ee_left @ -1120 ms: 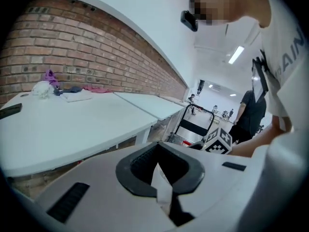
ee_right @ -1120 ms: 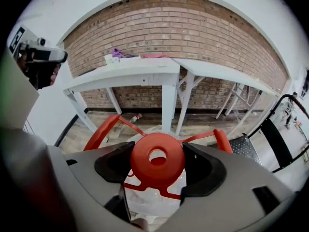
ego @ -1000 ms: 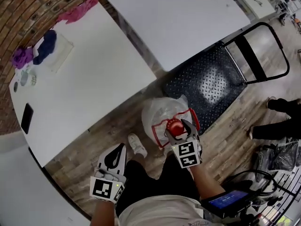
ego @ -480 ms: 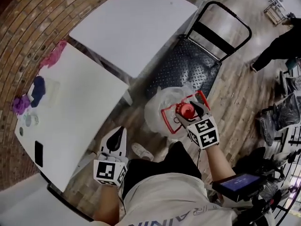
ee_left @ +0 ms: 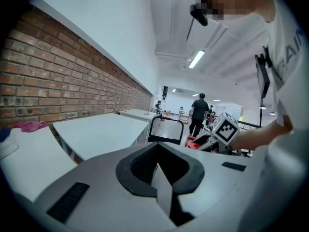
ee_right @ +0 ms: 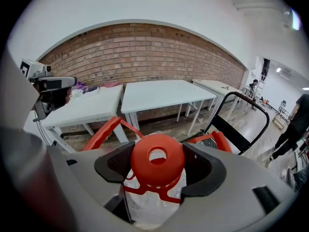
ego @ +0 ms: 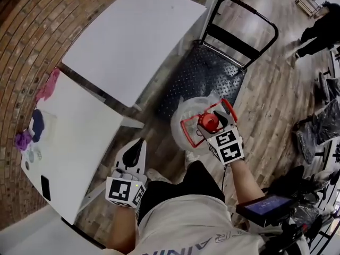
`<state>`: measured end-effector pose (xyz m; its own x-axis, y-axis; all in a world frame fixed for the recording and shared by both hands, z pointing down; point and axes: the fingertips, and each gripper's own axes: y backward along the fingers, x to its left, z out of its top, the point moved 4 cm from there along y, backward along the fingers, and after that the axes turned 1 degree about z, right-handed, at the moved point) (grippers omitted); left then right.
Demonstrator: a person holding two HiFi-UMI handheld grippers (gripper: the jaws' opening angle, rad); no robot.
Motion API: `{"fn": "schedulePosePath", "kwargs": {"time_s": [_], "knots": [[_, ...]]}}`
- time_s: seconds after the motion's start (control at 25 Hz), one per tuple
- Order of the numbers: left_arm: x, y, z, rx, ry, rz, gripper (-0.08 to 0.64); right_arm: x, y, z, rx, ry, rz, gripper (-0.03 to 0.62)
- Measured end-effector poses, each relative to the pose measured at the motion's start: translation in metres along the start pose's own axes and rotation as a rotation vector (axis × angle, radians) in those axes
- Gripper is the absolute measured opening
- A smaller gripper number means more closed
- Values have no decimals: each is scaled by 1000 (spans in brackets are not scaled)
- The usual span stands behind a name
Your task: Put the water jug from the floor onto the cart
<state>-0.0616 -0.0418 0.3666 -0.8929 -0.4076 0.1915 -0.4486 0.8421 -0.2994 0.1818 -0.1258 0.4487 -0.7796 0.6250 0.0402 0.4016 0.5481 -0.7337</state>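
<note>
As the right gripper [ego: 211, 124] has carried the jug [ego: 183, 116] forward, the jug is now at the near edge of the cart [ego: 212, 73]. One second ago it was on the floor, well apart from the deck. For the task this means, I think, that the carrying is almost finished and only the setting down on the deck remains.

In the head view the jug overlaps the deck's near edge, but from this view I cannot tell if its bottom is over the deck, or if it is lifted or touches the floor. The left gripper [ego: 139, 145] hangs beside the person's leg, far from the jug.

The right gripper view shows what the head view does not. The jaws are clamped on the red cap [ee_right: 157, 166], one jaw at each side, and the clear body hangs under it. The cart [ee_right: 241, 124] stands just behind, to the right.

The left gripper view shows its jaws [ee_left: 159, 178] closed together with nothing between them. It shows also the cart's push bar [ee_left: 166, 129] from the side, and a second person [ee_left: 199, 111] walking away far in the room, which the right gripper view shows only at its edge.
</note>
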Motion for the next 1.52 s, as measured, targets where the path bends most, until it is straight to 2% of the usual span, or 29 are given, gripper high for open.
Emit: {"fn": "schedulePosePath", "kwargs": {"time_s": [0.44,0.8,1.16,1.52], "knots": [[-21,-88,-4,71,7,31,2,-141,-67,-12,10,-47,-54,313],[-33,-127,-16,130,0,56,2,-241,-137,-25,19,-76,-136,313],[-32,-130,-26,162,17,124,2,-307,-202,-36,44,-128,-177,313],[-35,-130,-34,178,36,143,2,-327,-230,-57,79,-165,-183,313]]}}
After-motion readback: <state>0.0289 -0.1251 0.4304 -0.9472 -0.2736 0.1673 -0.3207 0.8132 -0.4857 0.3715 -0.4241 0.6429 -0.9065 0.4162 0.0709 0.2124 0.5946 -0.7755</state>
